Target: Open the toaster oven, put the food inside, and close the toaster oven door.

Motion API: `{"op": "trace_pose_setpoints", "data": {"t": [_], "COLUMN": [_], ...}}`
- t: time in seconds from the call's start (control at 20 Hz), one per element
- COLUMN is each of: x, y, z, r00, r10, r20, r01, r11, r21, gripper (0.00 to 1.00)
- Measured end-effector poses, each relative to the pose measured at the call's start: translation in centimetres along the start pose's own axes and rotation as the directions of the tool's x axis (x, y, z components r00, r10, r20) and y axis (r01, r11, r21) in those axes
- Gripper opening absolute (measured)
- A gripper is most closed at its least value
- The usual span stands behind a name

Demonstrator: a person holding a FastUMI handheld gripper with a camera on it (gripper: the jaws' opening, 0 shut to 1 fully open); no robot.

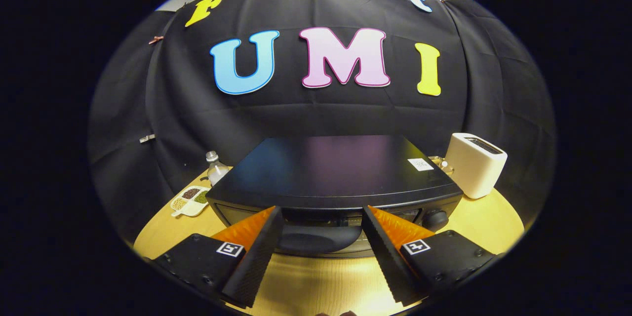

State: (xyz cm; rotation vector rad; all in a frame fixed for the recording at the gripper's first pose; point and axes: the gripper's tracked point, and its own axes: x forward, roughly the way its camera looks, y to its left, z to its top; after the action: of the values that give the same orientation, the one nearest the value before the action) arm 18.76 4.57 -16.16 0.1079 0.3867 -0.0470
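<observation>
Tool: the tool (322,227) hangs low over the desk (316,281) with its two fingers (256,252) spread wide apart, released and grasping nothing.
Toaster oven: the black toaster oven (335,170) stands just beyond the fingertips, in the middle of the desk, seen from above and in front; its top is bare apart from a small white sticker (420,164) at the far right corner.
Door: it looks closed, so I judge the opening step not yet done; the dark curved handle (318,239) lies between the two fingers, at their tips.
Knob: a round knob (436,218) sits on the oven's front, right of the right finger.
Risk, grip: the handle is smooth and rounded, so closing off-centre could let it slide out as the door is pulled.
Risk, oven: a hard pull might drag the whole oven toward the near edge instead of swinging the door.
Risk, knob: drifting right could knock the knob.
Food: I cannot pick out the item meant for the oven.
Divided dish: a pale dish (189,200) left of the oven holds separate heaps of small grains or beans, dark, green and yellowish, one to a compartment.
Bottle: a clear bottle (216,169) stands behind the dish; contents unclear.
Toaster: a white slot toaster (475,165) stands far right, its slot looking empty.
</observation>
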Motion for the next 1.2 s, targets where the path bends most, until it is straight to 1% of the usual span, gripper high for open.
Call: {"op": "trace_pose_setpoints", "data": {"t": [0.25, 0.55, 0.8, 0.95, 1.05, 1.2], "x": [-1.9, -4.5, -5.3, -5.6, -5.9, -6.0], "y": [0.0, 0.2, 0.2, 0.2, 0.1, -0.3], "z": [-1.5, -4.3, -6.5, -8.0, -9.6, -12.4], "r00": [0.997, 0.990, 0.972, 0.962, 0.952, 0.926], "r10": [0.046, 0.089, 0.137, 0.151, 0.152, 0.146], "r20": [-0.055, -0.114, -0.192, -0.229, -0.265, -0.348], "r01": [-0.041, -0.082, -0.107, -0.124, -0.122, -0.114], "r11": [0.995, 0.995, 0.982, 0.984, 0.984, 0.987], "r21": [0.092, 0.058, 0.157, 0.128, 0.126, 0.109], "gripper": [1.00, 1.00, 1.00, 1.00, 0.99, 0.99]}}
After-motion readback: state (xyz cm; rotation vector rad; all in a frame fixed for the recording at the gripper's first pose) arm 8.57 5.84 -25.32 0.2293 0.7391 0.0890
